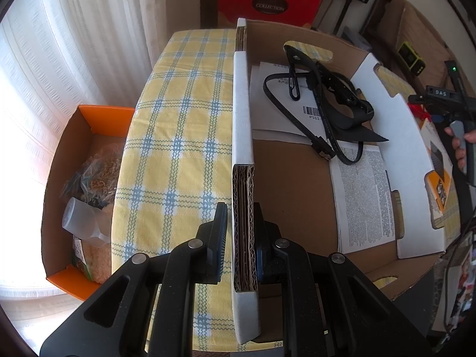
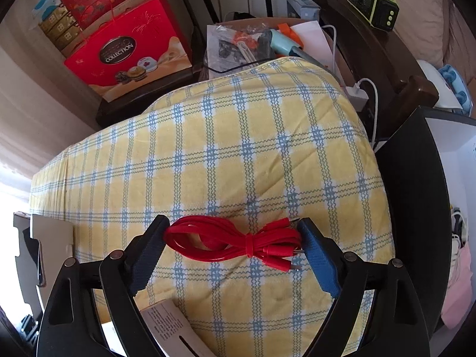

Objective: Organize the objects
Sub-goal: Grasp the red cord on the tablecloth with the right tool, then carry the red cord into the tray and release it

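Note:
My left gripper (image 1: 239, 208) straddles the left wall (image 1: 242, 154) of an open cardboard box, one finger outside and one inside, with a small gap on the outer side. Inside the box lie a black strap with a cable (image 1: 327, 110) and printed papers (image 1: 364, 196). My right gripper (image 2: 233, 235) is wide around a bundled red cable (image 2: 238, 245), whose ends touch both pads; it hangs just above the yellow-and-blue checked cloth (image 2: 238, 148). The right gripper also shows in the left wrist view (image 1: 446, 98) beyond the box's right wall.
An orange box (image 1: 86, 196) with a plastic bottle and bags sits below the table's left edge. Red gift boxes (image 2: 128, 47) stand behind the table. A cluttered box with tools (image 2: 261, 44), a white charger (image 2: 357, 95) and a green device (image 2: 373, 3) are at the back right.

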Demonstrator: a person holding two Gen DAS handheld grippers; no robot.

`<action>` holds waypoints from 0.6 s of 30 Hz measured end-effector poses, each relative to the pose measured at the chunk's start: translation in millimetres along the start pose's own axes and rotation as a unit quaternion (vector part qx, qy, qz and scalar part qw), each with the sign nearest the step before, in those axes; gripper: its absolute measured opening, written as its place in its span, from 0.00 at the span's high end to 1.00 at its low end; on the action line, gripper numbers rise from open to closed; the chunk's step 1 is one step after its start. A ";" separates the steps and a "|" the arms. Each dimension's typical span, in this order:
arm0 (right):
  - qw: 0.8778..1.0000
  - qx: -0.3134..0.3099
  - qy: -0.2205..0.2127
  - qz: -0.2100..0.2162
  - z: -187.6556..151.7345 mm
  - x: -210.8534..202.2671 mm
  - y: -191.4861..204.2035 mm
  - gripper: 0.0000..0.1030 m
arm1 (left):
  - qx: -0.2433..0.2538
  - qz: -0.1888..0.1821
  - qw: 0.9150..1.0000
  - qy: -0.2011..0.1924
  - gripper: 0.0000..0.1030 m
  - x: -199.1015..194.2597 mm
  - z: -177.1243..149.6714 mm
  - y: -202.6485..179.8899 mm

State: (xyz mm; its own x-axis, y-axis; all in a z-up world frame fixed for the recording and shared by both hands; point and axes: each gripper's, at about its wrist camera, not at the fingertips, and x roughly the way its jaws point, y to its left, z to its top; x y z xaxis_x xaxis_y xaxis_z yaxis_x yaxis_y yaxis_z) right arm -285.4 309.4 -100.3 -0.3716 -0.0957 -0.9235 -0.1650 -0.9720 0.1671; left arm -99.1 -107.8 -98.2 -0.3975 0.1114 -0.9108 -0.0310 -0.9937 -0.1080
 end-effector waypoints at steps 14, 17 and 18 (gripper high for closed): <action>1.000 0.005 -0.006 0.019 0.7 -20.1 2.4 0.19 | -0.001 -0.001 1.000 -0.001 0.86 0.2 1.5 1.9; 1.000 0.000 -0.012 0.023 3.0 -34.5 7.0 0.19 | -0.001 -0.002 1.000 -0.001 0.86 0.6 2.3 2.0; 1.000 -0.003 -0.014 0.026 3.8 -39.9 10.0 0.19 | -0.001 -0.002 1.000 -0.001 0.86 0.6 2.4 1.5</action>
State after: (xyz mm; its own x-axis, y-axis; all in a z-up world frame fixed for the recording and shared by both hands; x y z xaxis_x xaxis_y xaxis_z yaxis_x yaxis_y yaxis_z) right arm -275.6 304.2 -60.5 -0.4052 -0.1399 -0.9035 -0.1394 -0.9672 0.2123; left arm -101.6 -109.3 -98.0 -0.3998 0.1154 -0.9093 -0.0310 -0.9932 -0.1124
